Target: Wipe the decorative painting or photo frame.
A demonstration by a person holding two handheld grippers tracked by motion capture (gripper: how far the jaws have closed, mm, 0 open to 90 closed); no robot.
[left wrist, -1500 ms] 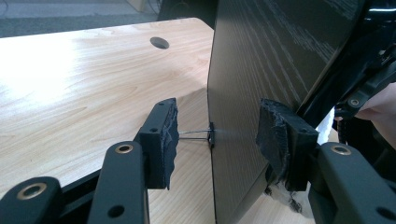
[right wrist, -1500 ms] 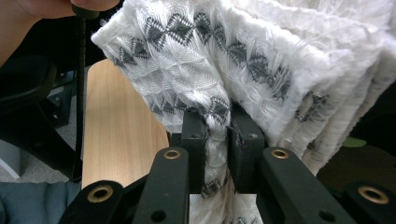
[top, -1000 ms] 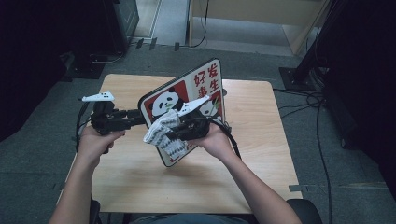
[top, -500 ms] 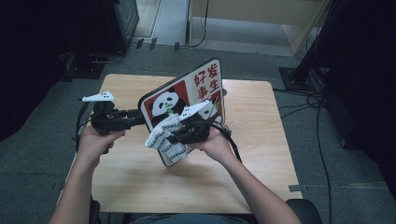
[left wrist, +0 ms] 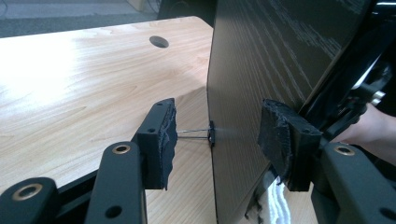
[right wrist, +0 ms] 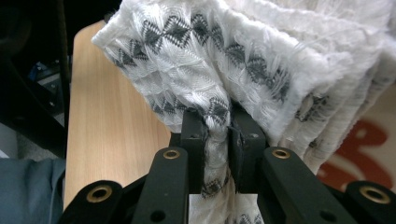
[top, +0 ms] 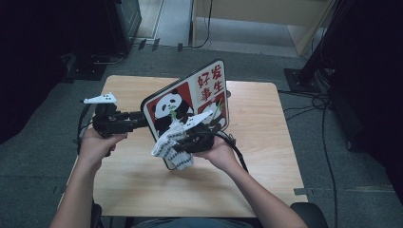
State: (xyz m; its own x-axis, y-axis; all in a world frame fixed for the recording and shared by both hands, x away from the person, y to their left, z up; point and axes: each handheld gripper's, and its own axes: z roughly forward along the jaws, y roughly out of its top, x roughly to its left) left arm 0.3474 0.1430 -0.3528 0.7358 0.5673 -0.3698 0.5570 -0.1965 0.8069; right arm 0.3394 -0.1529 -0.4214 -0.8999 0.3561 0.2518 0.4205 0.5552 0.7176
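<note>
Panda-print board (top: 190, 102) stands tilted at frame centre on the counter (top: 266, 156), its edge between the left gripper (top: 140, 115)'s parted, non-touching fingers (left wrist: 161, 135); right gripper (top: 178, 147) pinches the white patterned cloth (top: 168, 145), whose wiping push risks toppling the unclamped board.

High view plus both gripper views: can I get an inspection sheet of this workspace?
Surface: light wooden table with a cable hole.
Job's things: panda board tilted up on edge; white cloth with a grey diamond pattern against its face.
Clutter: nothing seen.
Grippers: left gripper open, fingers either side of the board's edge, one pad clearly apart from it; right gripper shut on the cloth.
Cables: a cable trails from the right gripper; loose cables on the floor.
Surroundings: grey floor, dark furniture.
</note>
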